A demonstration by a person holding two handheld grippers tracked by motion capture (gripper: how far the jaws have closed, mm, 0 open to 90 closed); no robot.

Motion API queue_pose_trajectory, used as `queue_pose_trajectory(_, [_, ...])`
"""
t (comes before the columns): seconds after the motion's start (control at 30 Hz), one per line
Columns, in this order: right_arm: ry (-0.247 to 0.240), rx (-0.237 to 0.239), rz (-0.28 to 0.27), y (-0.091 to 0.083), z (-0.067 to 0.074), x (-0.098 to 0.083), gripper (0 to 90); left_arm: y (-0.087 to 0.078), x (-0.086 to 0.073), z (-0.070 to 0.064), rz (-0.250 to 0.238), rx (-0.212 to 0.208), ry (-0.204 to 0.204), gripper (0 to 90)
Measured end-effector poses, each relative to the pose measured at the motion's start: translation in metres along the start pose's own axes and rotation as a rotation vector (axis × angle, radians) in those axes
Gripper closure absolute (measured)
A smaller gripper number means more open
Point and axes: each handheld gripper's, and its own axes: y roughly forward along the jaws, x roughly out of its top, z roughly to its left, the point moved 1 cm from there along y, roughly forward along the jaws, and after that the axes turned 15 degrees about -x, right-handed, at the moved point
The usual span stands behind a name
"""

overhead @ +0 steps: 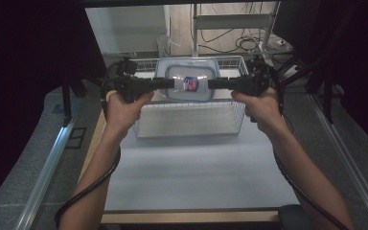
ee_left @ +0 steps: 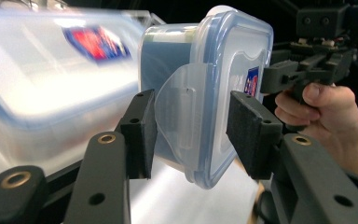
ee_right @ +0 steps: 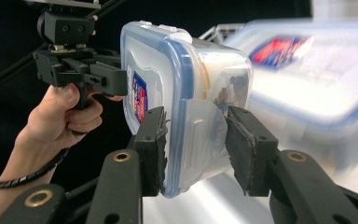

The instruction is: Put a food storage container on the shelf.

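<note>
Bench (overhead: 191, 167): pale, bare surface nearest the person, whose two forearms reach forward over it from the bottom of the high view.
Left hand (overhead: 122, 110): wrapped round the handle of the left hand-held gripper (overhead: 170, 83), which points inward toward the middle.
Right hand (overhead: 263, 108): holds the right hand-held gripper (overhead: 212, 84), pointing inward from the other side.
Container (overhead: 188, 81): clear plastic box with a blue-rimmed snap lid and a red-and-blue label, held up in the air between the two hand-held grippers, above the wire basket (overhead: 191, 125).
Left hand-held gripper, state: jaws partly closed, the pads either side of the container's side clip (ee_left: 184, 114) and rim; one pad (ee_left: 251, 133) lies against the lid face, the other against the box wall.
Right hand-held gripper (ee_right: 193, 149), state: jaws partly closed on the opposite clip (ee_right: 200, 135), clamping lid and wall.
Second container (ee_right: 303, 74): larger, blurred, with the same label, behind and below the held one.
Wire basket: white, standing on the far half of the bench.
</note>
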Motion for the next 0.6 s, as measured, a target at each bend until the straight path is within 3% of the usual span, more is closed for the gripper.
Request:
queue_pose_trajectory(0.13, [0.016, -0.028, -0.012, 0.006, -0.004, 0.025, 58.4, 0.001, 0.022, 0.013, -0.019, 0.007, -0.019, 52.9])
queue_pose_trajectory(0.27, [0.04, -0.051, -0.007, 0.016, -0.012, 0.041, 58.0, 0.005, 0.033, 0.028, -0.034, 0.016, -0.064, 52.1])
queue_pose_trajectory(0.4, [0.073, -0.071, 0.016, 0.028, -0.023, 0.049, 57.6, 0.01, 0.035, 0.043, -0.034, 0.025, -0.119, 51.6])
queue_pose_trajectory(0.6, [0.119, -0.058, 0.035, 0.039, -0.037, 0.05, 57.2, 0.014, 0.035, 0.051, -0.045, 0.036, -0.143, 51.6])
